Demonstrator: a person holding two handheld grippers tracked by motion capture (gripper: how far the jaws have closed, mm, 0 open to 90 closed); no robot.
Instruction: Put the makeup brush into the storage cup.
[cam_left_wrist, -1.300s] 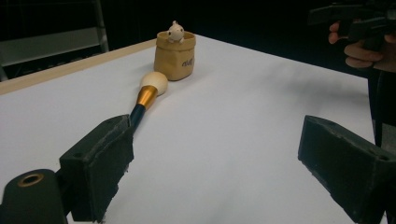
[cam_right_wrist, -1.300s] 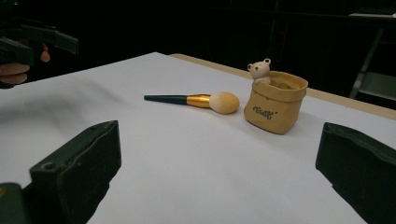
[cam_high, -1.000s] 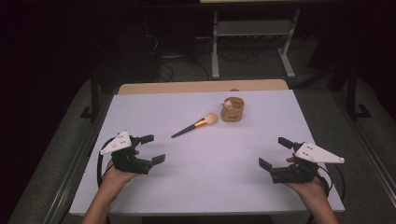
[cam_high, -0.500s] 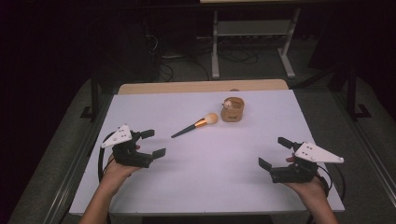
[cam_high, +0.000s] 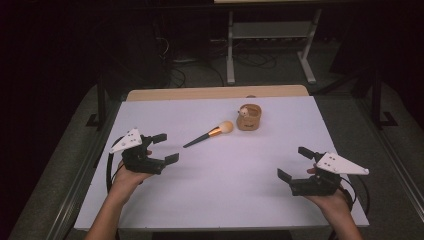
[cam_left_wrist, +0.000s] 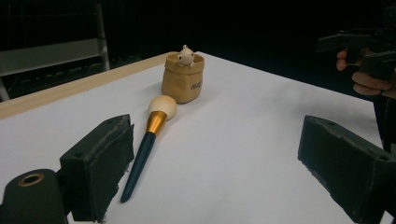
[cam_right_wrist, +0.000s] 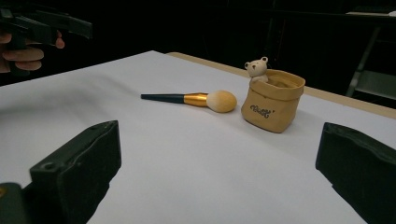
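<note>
A big white worktop (cam_high: 225, 185) sits in a dark room, with a thin strip of wood along its far edge. The left gripper (cam_high: 164, 148) is near the left side of the worktop, held up by a hand (cam_high: 127, 176). Its two black fingers (cam_left_wrist: 100, 161) are wide apart and hold nothing. The right gripper (cam_high: 295, 163) is near the right front corner, held by the other hand (cam_high: 332, 200). Its fingers (cam_right_wrist: 79, 163) are wide apart too, and they hold nothing. Each gripper has a light three-cornered plate on top and a black cable that hangs off the back. The two grippers are well apart, and both point in toward the middle of the worktop. A little tan bag (cam_high: 249, 117) stands upright near the far edge, a bit right of the middle. It has dark writing on its side, and a tiny bear (cam_right_wrist: 256, 68) peeks over its rim. A brush (cam_high: 209, 134) lies flat just beside the bag, on its left. The brush has a round cream head, a gold band and a thin dark handle. The head is close to the bag, and the handle points toward the left gripper. In the left gripper view the handle tip lies just beside one finger, but it is not between the fingers.
</note>
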